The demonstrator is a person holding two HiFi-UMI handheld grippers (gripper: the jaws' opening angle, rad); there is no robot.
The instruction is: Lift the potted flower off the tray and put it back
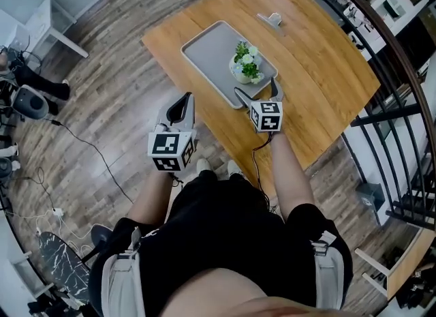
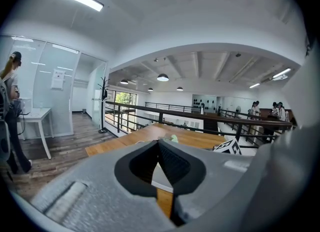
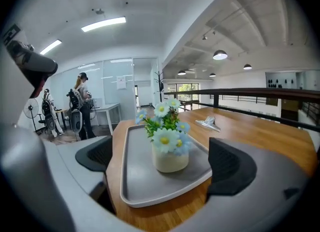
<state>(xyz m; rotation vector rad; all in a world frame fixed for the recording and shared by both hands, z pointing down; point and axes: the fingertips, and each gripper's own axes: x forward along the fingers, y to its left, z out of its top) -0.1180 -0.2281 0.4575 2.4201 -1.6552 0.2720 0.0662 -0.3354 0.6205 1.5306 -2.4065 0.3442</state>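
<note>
Head view: wooden table [image 1: 320, 70] with a grey tray [image 1: 211, 53] lying at an angle on it. The potted flower [image 1: 246, 63] stands upright on the tray, near the tray's corner closest to the person. The right claw [image 1: 257, 95] is over the near edge of the tray, jaws spread wide and pointing at the pot; the pot is just ahead of the tips and not touched. The left claw [image 1: 181, 108] is off the table's left side, over the wood floor [image 1: 102, 104], well apart from the tray. A small metal clip [image 1: 271, 18] lies on the table beyond the tray. Cables [image 1: 88, 152] run across the floor at left.

Left gripper view: left claw [image 2: 159, 143] has its jaws closed together, tips meeting, nothing between them. Table edge [image 2: 125, 141] and a dark railing [image 2: 200, 116] are visible beyond.

Right gripper view: right claw [image 3: 160, 158] is wide open, one pad on each side of the frame. The potted flower [image 3: 169, 141] sits centred ahead on the tray [image 3: 135, 176], with white and blue blooms in a cream pot, clear of both pads. The clip [image 3: 207, 122] is further back on the table [image 3: 250, 131].
</note>
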